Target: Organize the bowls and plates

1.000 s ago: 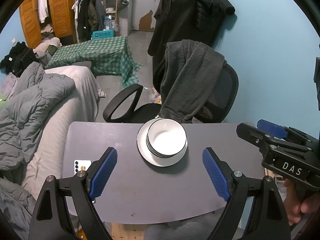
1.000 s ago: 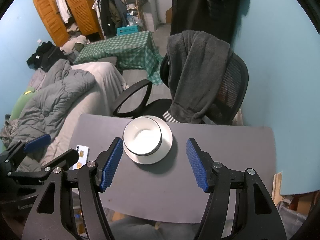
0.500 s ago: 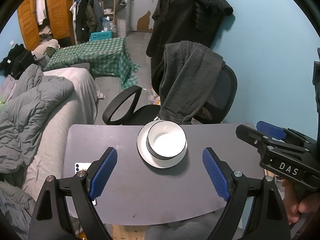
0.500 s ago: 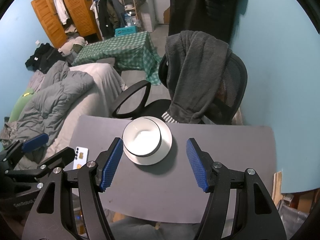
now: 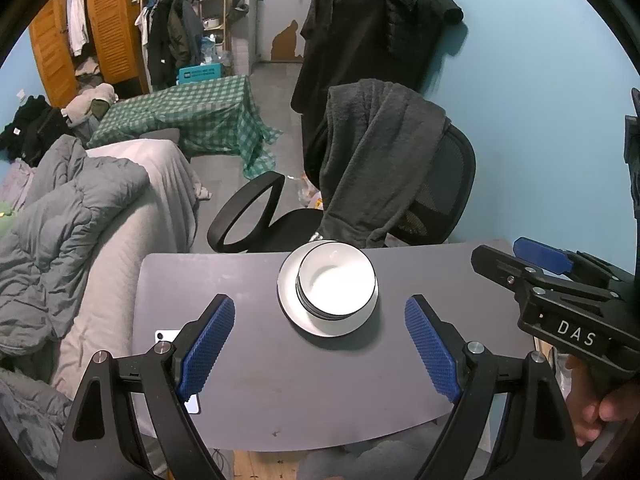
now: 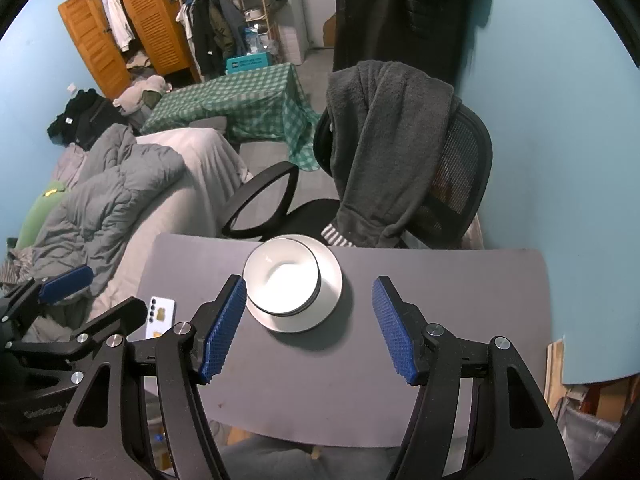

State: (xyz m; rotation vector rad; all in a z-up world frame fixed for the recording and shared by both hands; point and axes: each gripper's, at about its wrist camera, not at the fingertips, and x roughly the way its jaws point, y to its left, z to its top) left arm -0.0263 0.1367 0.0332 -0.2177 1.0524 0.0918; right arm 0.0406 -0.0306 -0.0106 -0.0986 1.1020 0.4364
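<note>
A stack of white bowls with dark rims (image 5: 338, 286) (image 6: 282, 280) sits on a white plate (image 5: 289, 300) (image 6: 332, 296) at the far middle of the grey table (image 5: 300, 392) (image 6: 440, 280). My left gripper (image 5: 319, 308) hovers above the table on the near side of the stack, open, with nothing between its blue pads. My right gripper (image 6: 310, 282) is likewise open and empty, its fingertips level with the plate's sides and well above it. Each gripper shows in the other's view: the right gripper (image 5: 560, 276) at the right edge, the left gripper (image 6: 76, 300) at the left edge.
A white phone (image 5: 168, 336) (image 6: 160, 316) lies near the table's left edge. Behind the table stands a black office chair draped with a grey garment (image 5: 380, 160) (image 6: 392, 140). A bed with a grey duvet (image 5: 80, 220) runs along the left. A blue wall closes the right.
</note>
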